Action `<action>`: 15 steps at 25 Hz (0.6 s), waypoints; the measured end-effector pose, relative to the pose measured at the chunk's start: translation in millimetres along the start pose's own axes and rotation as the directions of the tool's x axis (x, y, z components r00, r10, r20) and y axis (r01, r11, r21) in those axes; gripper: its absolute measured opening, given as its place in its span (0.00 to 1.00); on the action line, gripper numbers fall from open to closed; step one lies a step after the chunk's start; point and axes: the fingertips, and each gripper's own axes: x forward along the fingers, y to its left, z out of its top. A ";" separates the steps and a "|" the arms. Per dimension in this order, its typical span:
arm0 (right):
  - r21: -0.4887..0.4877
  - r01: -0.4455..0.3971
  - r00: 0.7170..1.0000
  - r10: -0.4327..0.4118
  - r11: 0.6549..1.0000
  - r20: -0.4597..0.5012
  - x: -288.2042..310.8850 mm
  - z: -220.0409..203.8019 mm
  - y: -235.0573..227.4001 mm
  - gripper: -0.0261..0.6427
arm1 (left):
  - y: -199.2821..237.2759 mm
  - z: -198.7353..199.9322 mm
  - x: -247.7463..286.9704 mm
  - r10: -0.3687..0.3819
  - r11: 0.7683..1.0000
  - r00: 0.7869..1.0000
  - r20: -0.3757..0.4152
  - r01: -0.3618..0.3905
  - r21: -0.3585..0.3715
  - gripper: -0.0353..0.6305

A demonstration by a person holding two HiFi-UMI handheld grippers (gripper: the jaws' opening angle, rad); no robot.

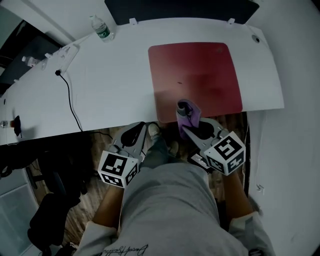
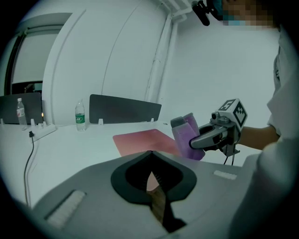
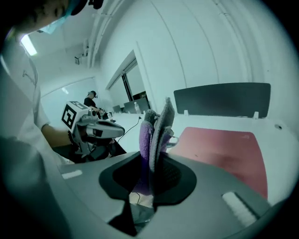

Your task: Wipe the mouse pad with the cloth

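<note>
- Two grippers to find closest in, low by the lap and just short of the counter (image 1: 115,75) edge.
- Look at the left gripper (image 1: 141,130) first: pinched shut, tips together, nothing held, off to the side of the work.
- Look next at the right gripper (image 1: 192,129): squeezed shut on the cloth (image 1: 187,111), gripping its lower end, with most of it sticking up past the tips.
- Seems soft, light and floppy, folded in a few layers of purple and grey. Likely to bend and bunch when pushed, so best kept pinched low and pressed flat, not dragged by a loose corner.
- Just past the cloth, find the mouse pad (image 1: 200,75): red, flat on the white counter, its near edge right by the cloth.
- Looks thin and bendy. Might slide or curl at the edge if rubbed hard, so maybe hold it down with the free left gripper.
- No wiping under way, by the look of it: cloth held upright, hard to tell if touching the pad.
- Farther left, spot a black cable (image 1: 70,97) lying across the counter.
- Farthest back, spot a water bottle (image 1: 101,29) standing and a dark screen (image 1: 180,10) along the rear edge.
</note>
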 end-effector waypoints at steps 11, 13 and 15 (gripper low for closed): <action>0.058 0.058 0.993 -0.064 0.997 0.099 -24.1 18.3 -9.3 0.17 | -25.1 29.2 13.8 -0.051 0.997 0.998 0.026 0.049 0.055 0.08; 0.070 0.053 0.992 -0.061 0.996 0.114 -27.5 23.1 -12.0 0.17 | -26.9 33.9 14.7 -0.052 0.997 0.998 0.033 0.050 0.056 0.08; 0.078 0.054 0.989 -0.064 0.995 0.130 -31.4 28.1 -15.4 0.17 | -28.3 39.3 14.8 -0.053 0.997 0.998 0.043 0.051 0.059 0.08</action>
